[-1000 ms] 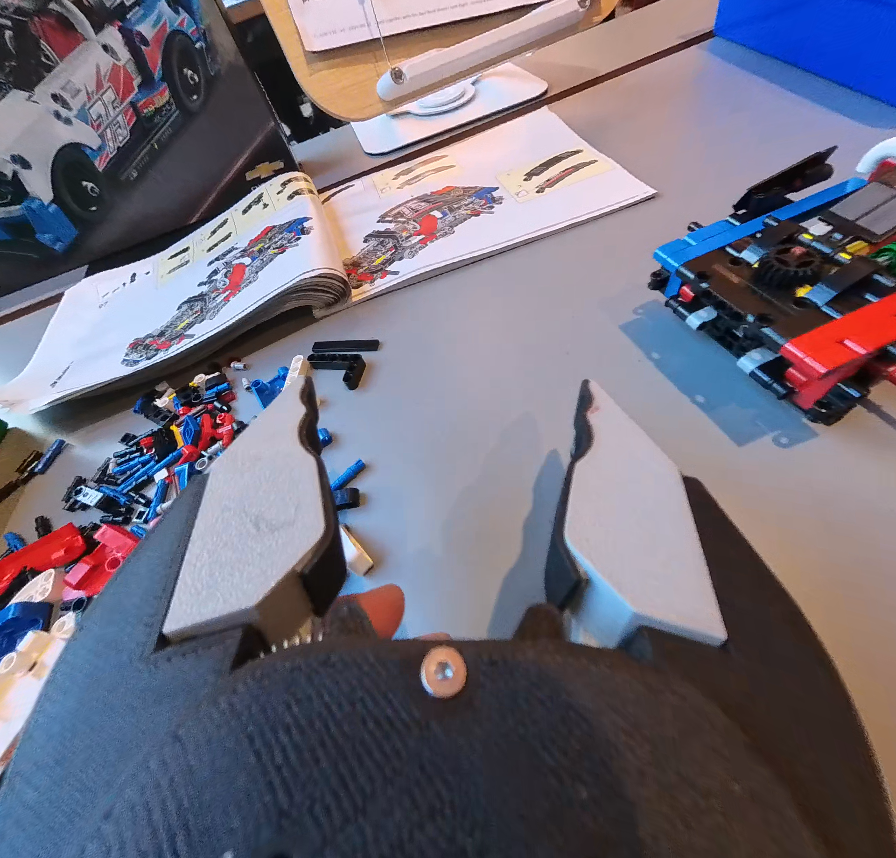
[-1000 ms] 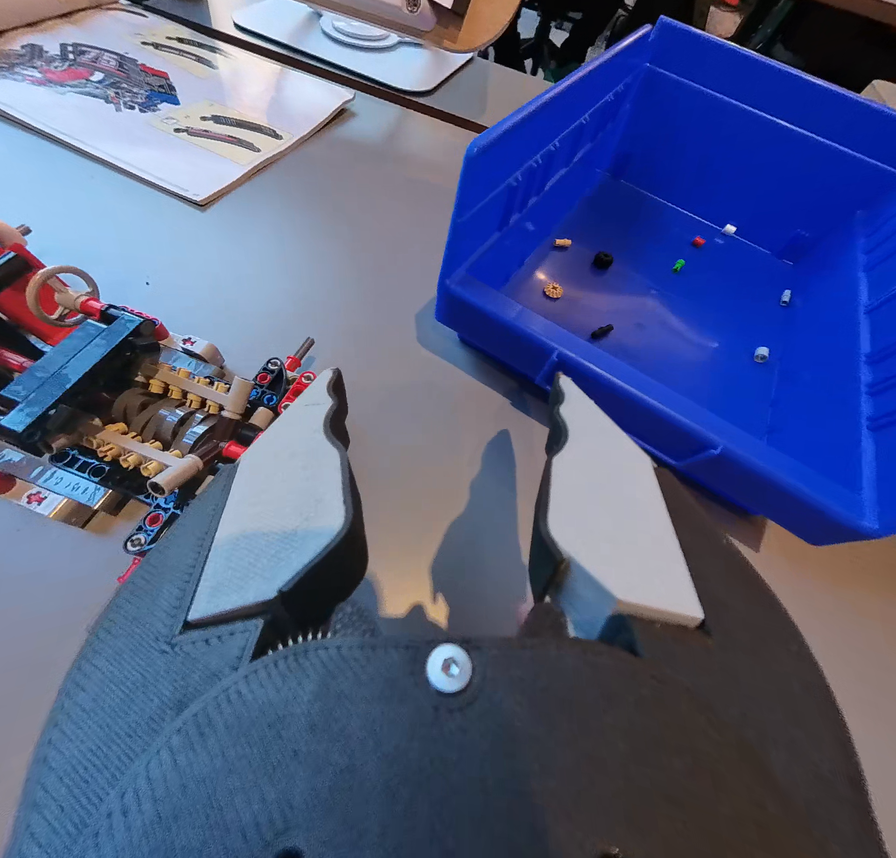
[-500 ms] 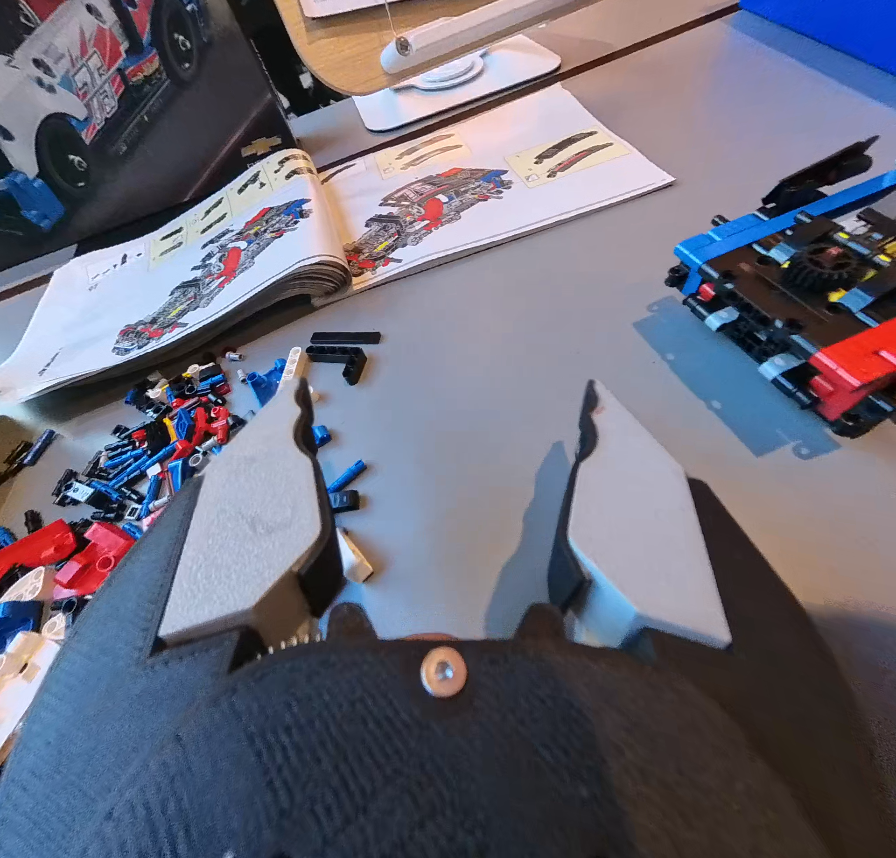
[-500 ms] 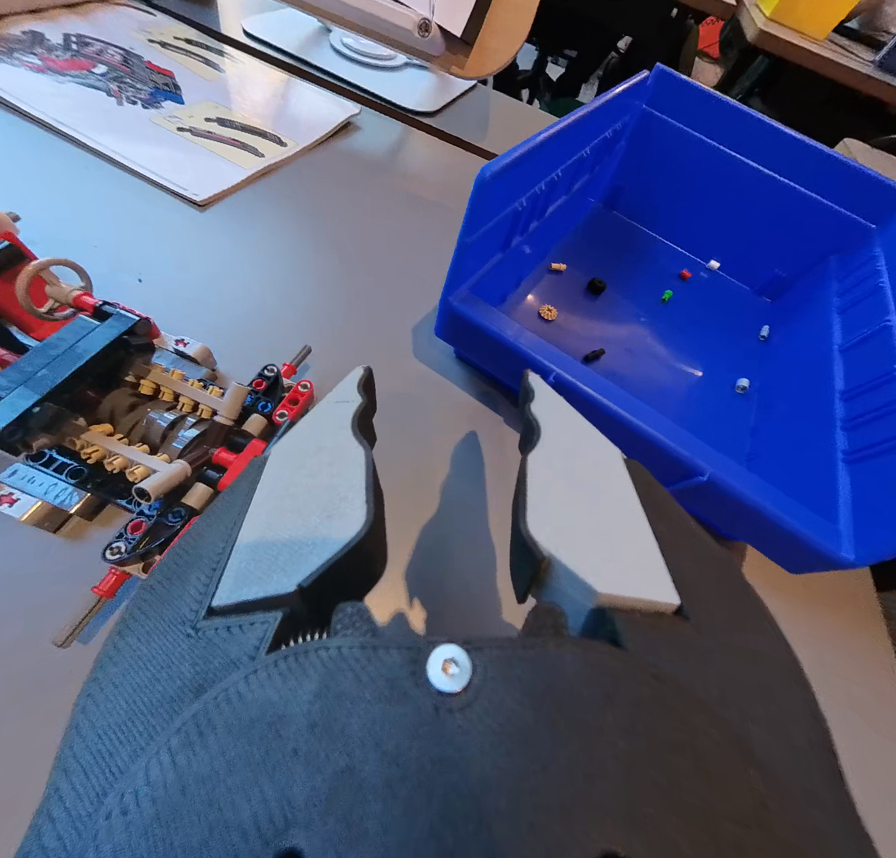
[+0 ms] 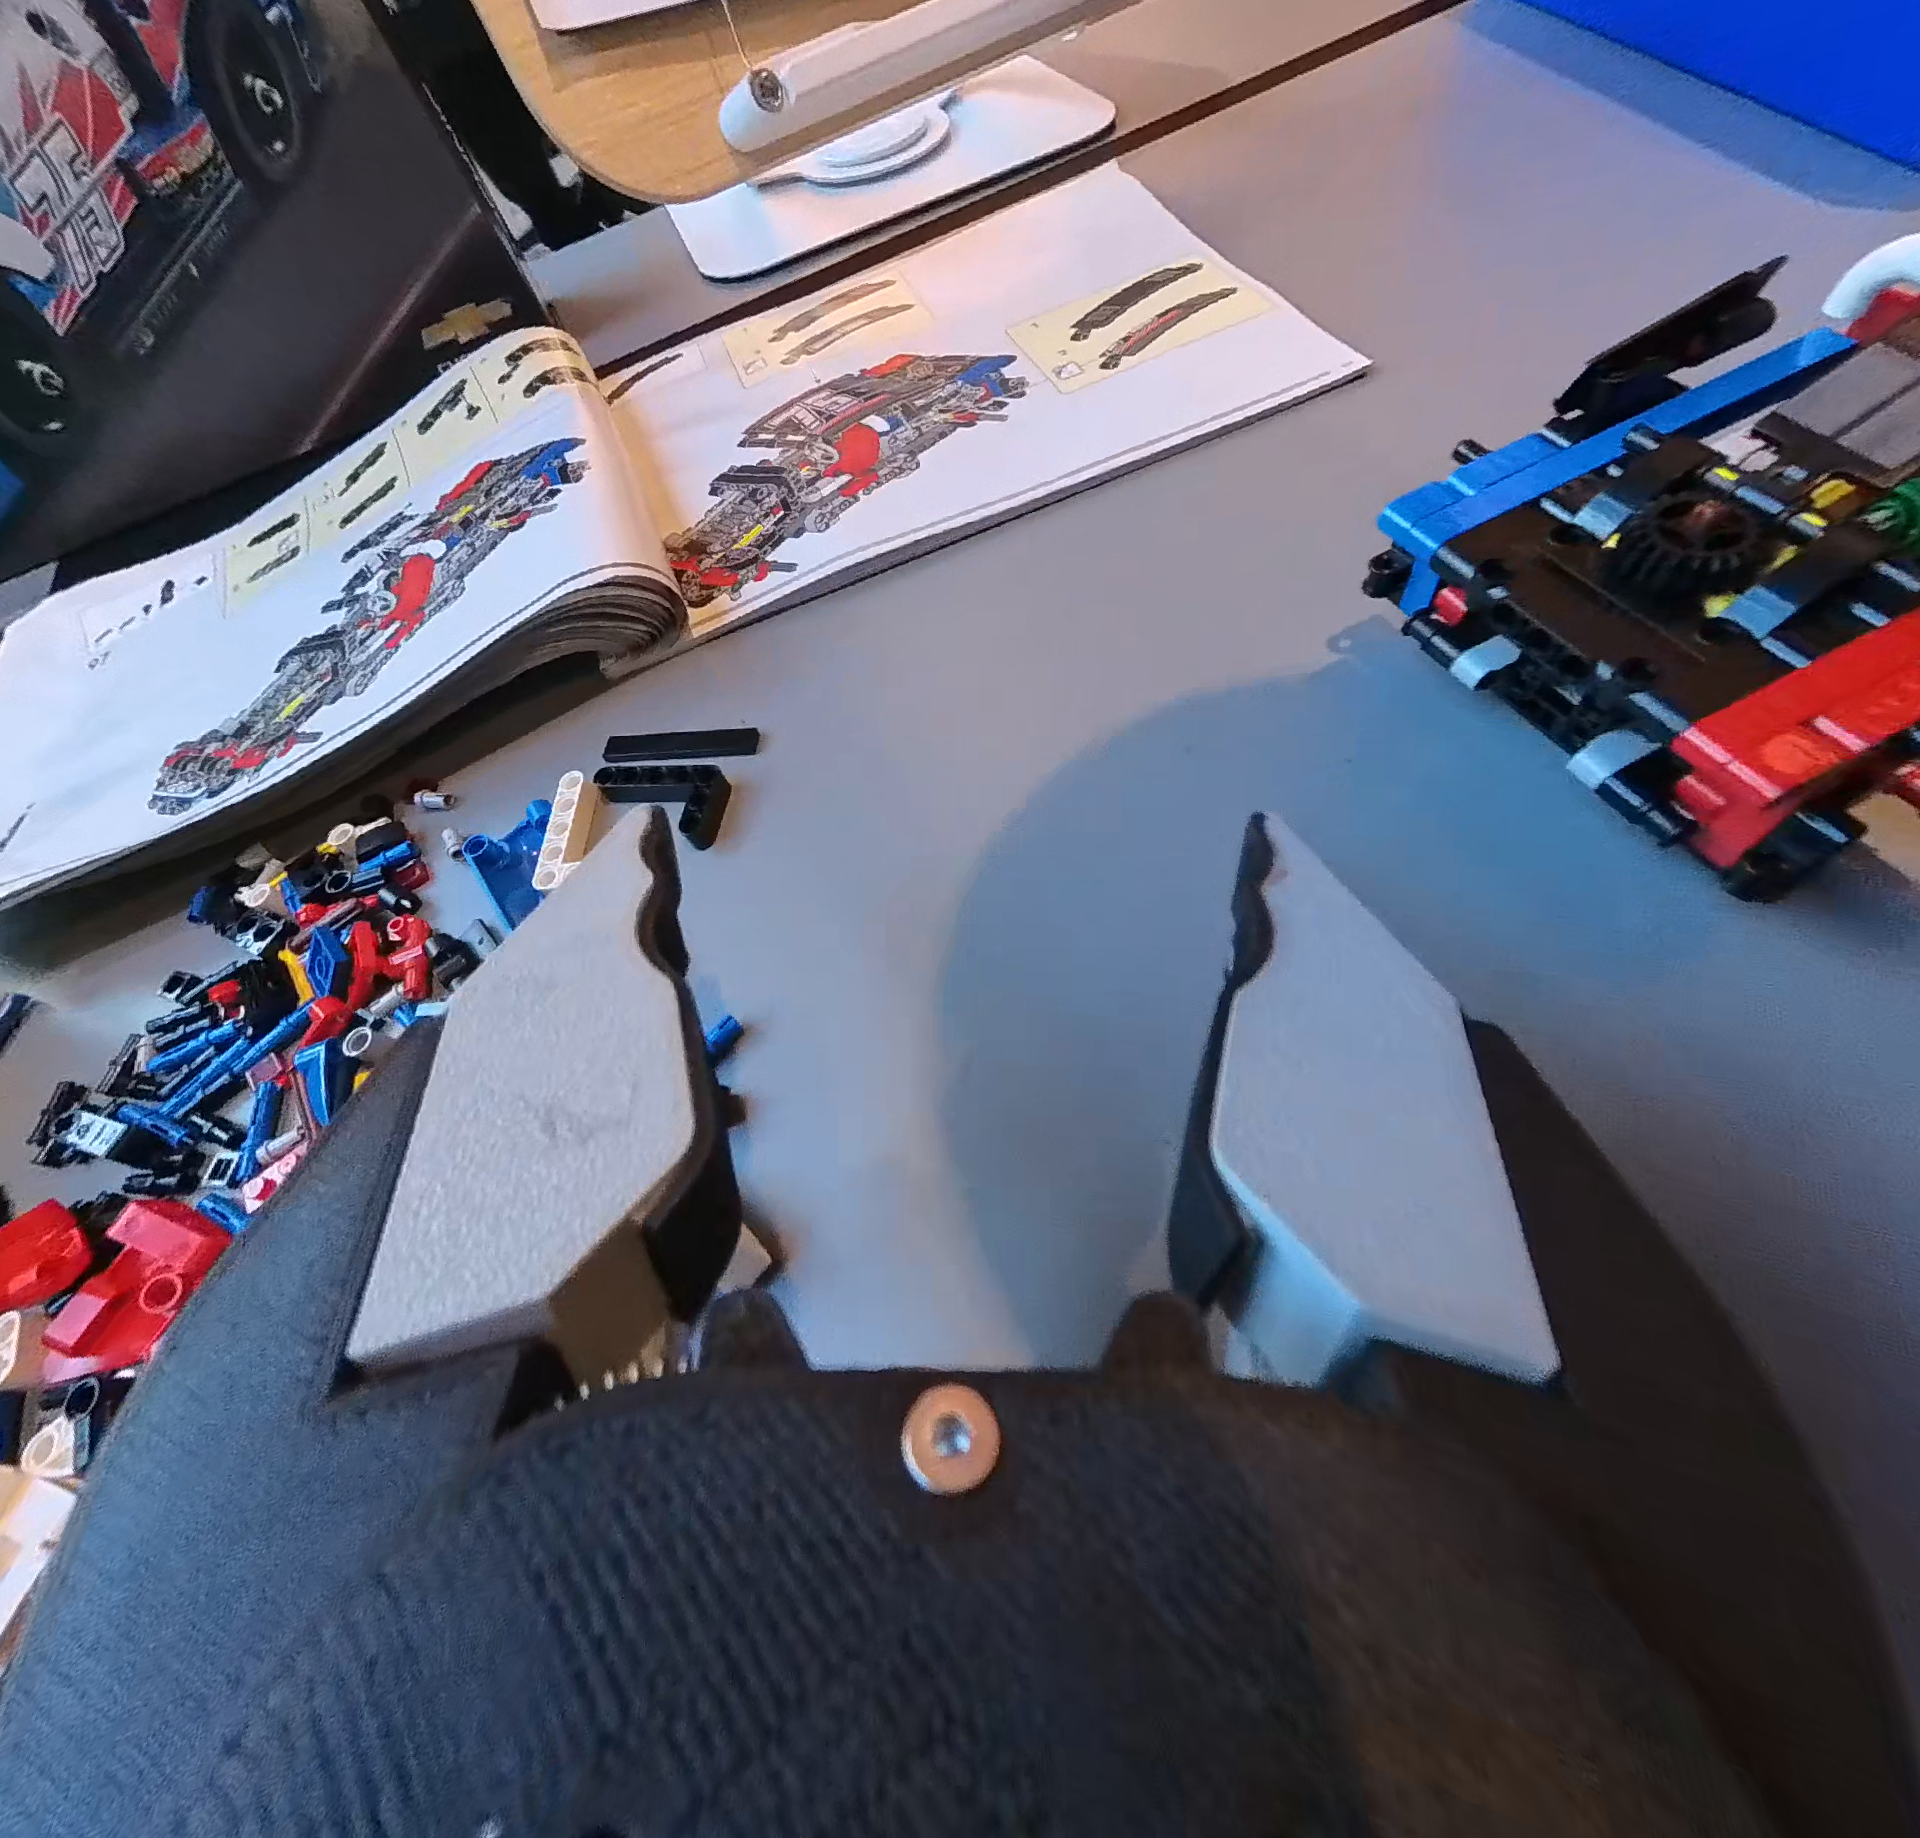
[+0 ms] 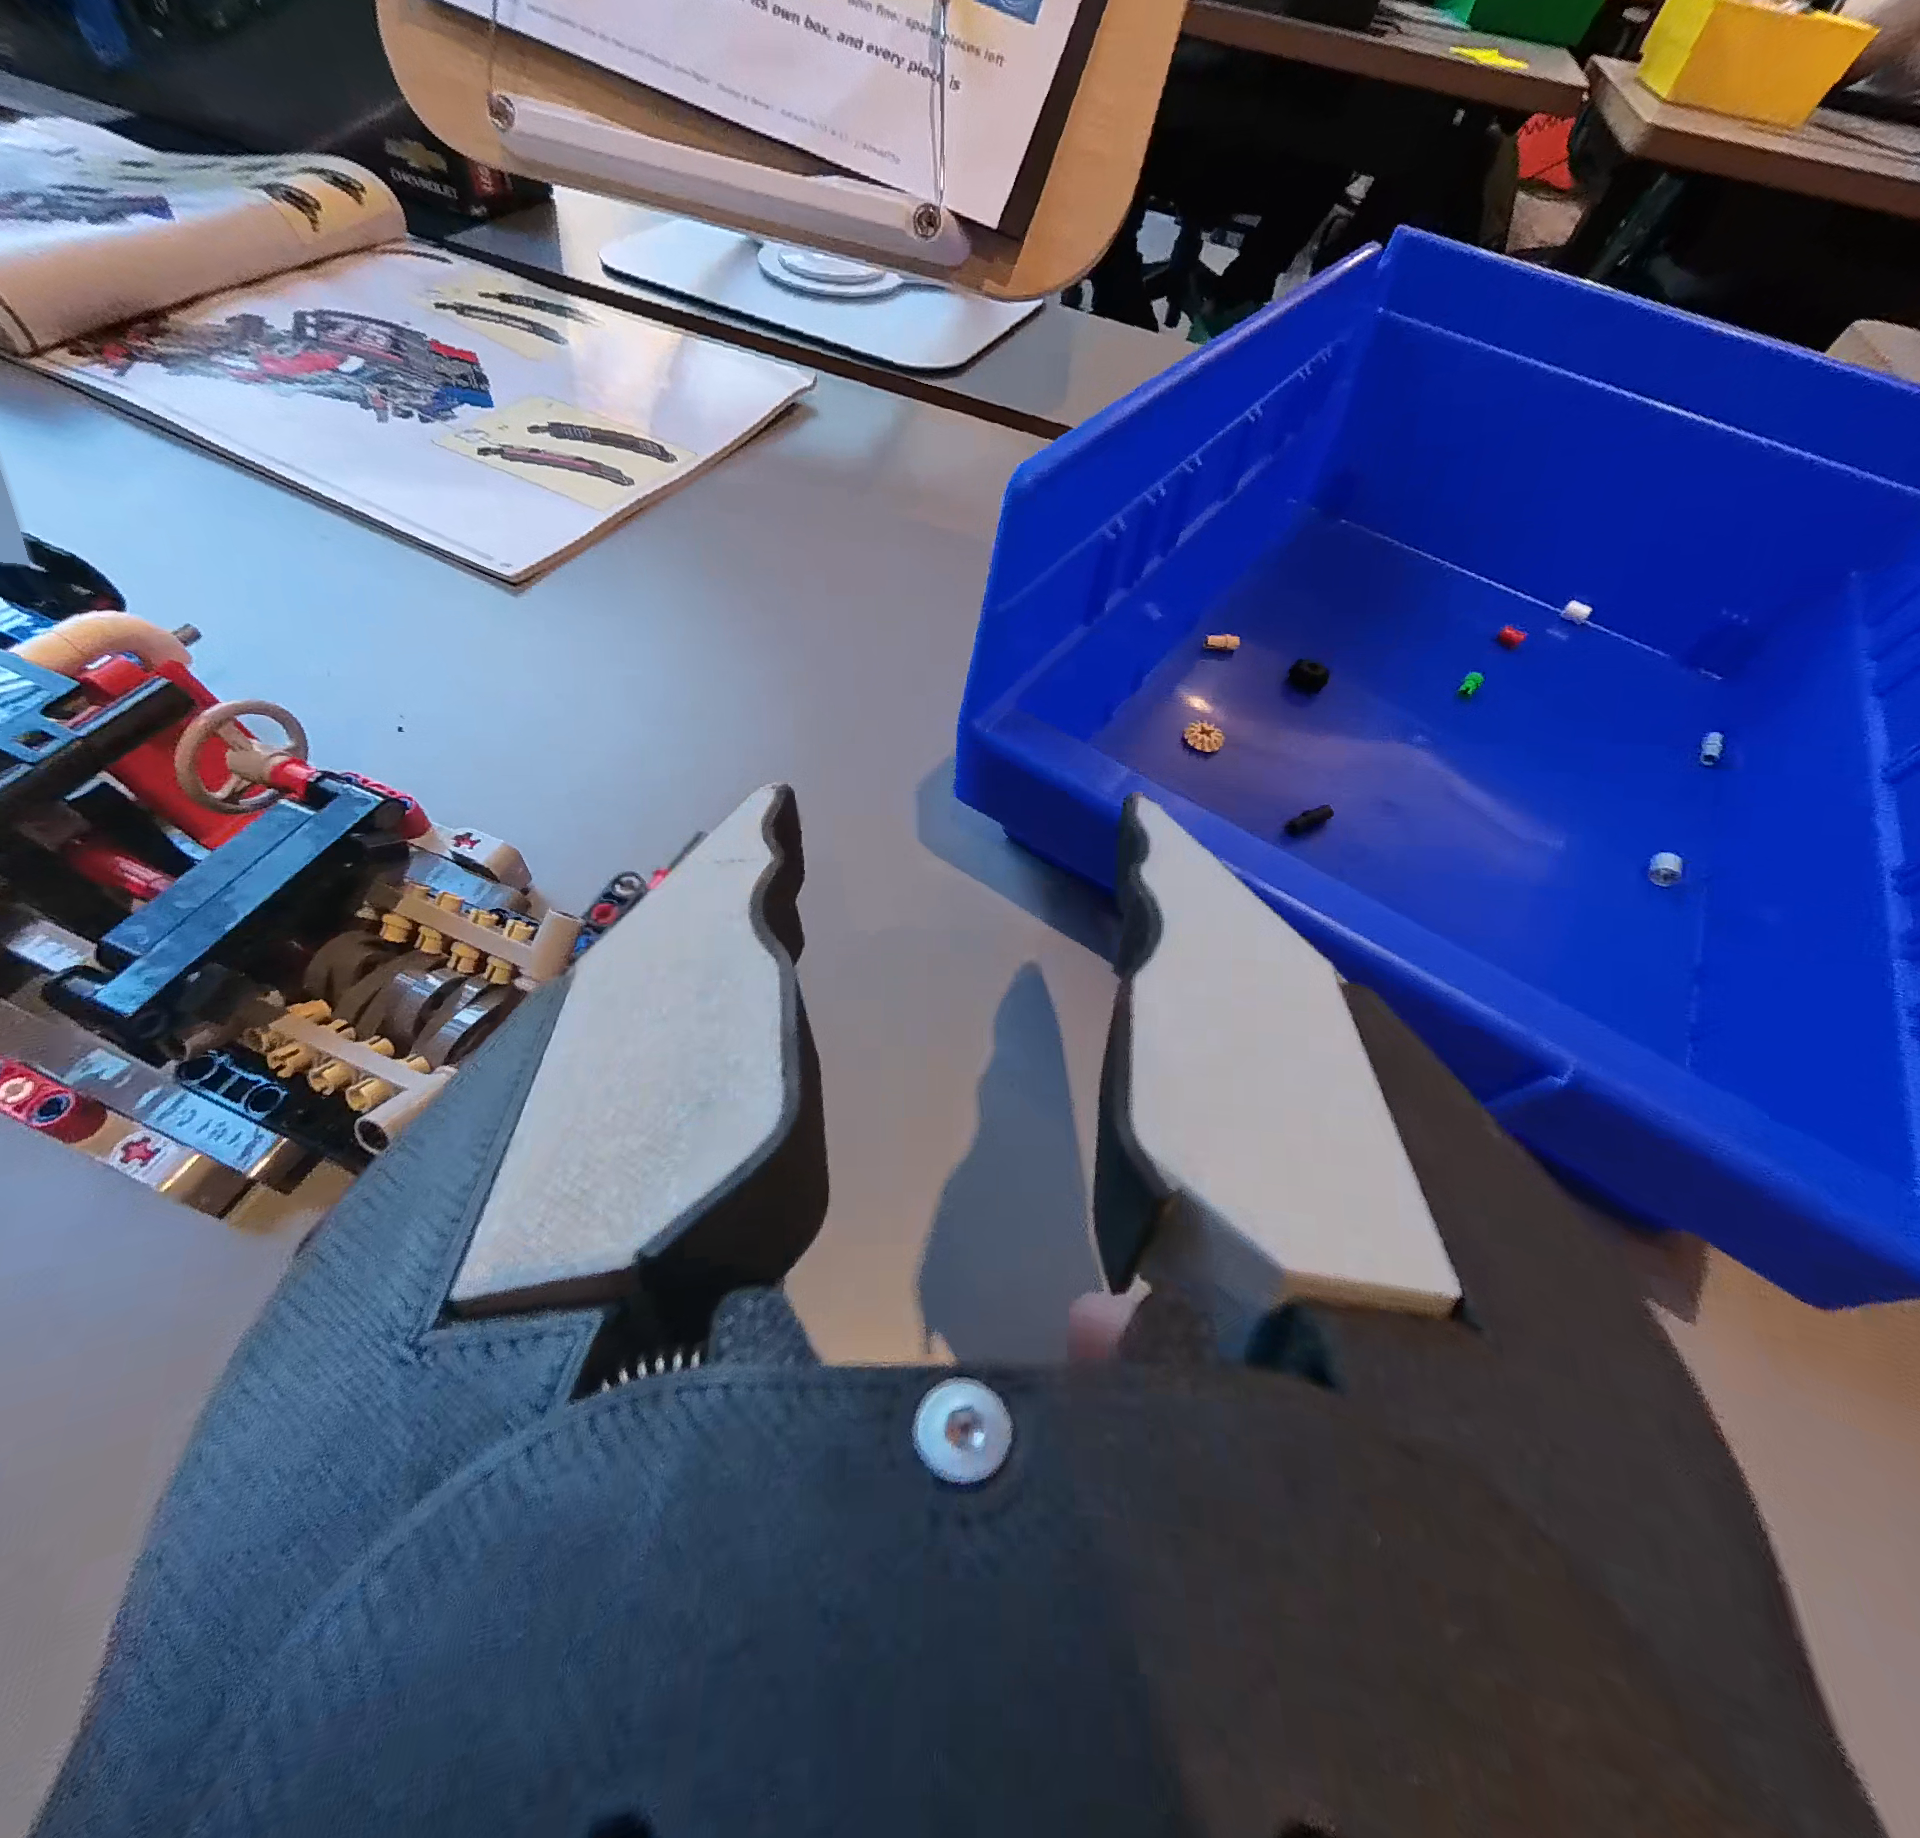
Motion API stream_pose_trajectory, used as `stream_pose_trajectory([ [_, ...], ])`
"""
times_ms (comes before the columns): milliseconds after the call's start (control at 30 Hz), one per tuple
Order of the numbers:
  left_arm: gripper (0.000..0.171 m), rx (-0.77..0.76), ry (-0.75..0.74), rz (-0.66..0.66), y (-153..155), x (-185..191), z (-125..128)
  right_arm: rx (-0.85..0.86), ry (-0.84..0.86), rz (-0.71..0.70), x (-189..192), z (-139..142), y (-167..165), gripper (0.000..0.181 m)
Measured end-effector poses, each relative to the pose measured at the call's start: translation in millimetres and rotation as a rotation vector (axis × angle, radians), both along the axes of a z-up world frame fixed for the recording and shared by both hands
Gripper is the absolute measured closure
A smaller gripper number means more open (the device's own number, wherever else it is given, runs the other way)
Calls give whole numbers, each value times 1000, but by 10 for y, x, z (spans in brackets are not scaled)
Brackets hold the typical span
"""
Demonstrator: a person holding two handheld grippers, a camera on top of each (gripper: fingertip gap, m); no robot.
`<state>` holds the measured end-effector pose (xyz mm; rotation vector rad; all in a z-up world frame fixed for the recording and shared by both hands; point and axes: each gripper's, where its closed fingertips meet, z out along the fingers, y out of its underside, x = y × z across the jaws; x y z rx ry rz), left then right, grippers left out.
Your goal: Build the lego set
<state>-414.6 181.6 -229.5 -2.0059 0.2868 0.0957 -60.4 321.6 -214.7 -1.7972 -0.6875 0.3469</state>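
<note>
A half-built car model (image 5: pixel 1704 583) in black, blue and red is sitting on the grey table (image 5: pixel 1039 645), within reach of both tools, its tan steering wheel (image 6: pixel 241 755) and engine row showing in the right wrist view. Loose pieces (image 5: pixel 260 1009) are lying spread in a pile near the open instruction booklet (image 5: pixel 623 500), apparently so parts can be picked against the printed steps; 2 black beams (image 5: pixel 675 770) are resting apart from the heap, just beside the booklet. A blue bin (image 6: pixel 1507 749) is holding a few tiny spares well apart from the model. The left gripper (image 5: pixel 956 884) is hovering above bare table beside the pile, its jaws spread wide and holding nothing. The right gripper (image 6: pixel 961 853) is hanging between model and bin, tilted downward, jaws parted more narrowly and also empty.
</note>
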Motion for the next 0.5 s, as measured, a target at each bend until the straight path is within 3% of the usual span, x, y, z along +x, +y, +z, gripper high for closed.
stream_pose_trajectory([
  [500,78,73,36,12,-37,3,102,69,25,55,-93,171,-115,124],
])
